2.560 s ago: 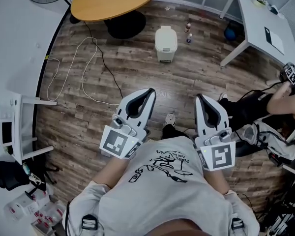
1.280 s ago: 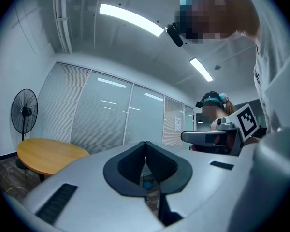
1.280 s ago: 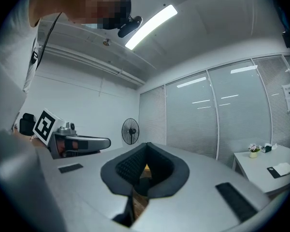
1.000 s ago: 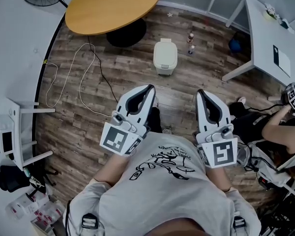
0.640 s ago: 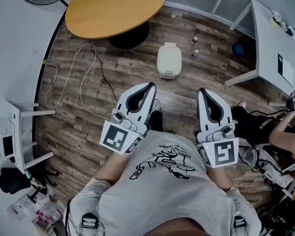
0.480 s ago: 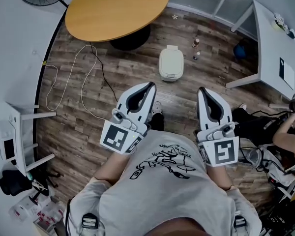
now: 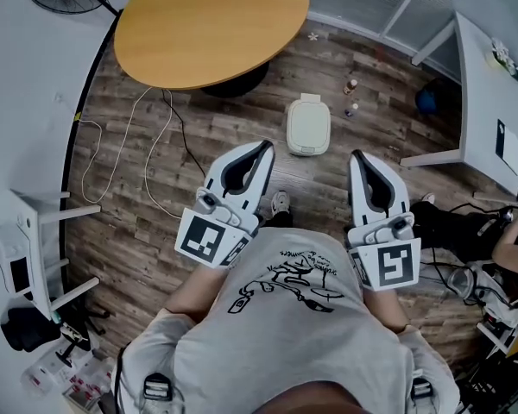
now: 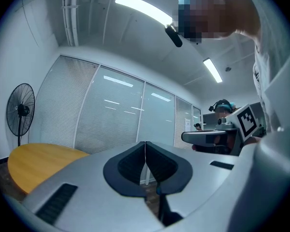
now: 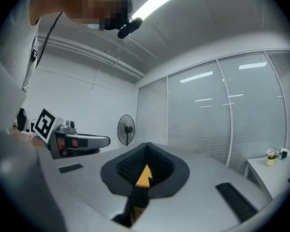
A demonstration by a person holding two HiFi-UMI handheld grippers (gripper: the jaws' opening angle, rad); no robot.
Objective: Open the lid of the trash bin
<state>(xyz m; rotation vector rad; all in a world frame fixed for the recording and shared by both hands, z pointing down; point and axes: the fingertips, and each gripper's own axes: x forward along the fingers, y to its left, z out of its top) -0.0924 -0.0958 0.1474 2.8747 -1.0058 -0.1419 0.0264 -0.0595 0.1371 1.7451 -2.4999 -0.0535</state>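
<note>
Since the earlier frames, we note that the trash bin (image 7: 307, 147) sits lower in the head view and closer to both grippers, consistent with the person walking up to it. It stands upright on the wooden floor (image 7: 198, 136) at 12 o'clock, between the two gripper lines but well apart from either, with its lid (image 7: 308, 121) down. The round table (image 7: 211, 24) lies at 11 o'clock of the bin. The left gripper (image 7: 262, 150) has its jaws clenched tip to tip with nothing between them, and the right gripper (image 7: 360, 157) is likewise clenched and empty. We judge the task not yet begun: neither gripper touches the lid. Risks recorded: clenched jaws brought down on the lid would press it shut or shove the bin, which looks light, along the smooth floor. A lift at the hinged edge, which we cannot identify, would tip the bin. The loose cable (image 7: 151, 149) at 9 o'clock could catch a foot.
</note>
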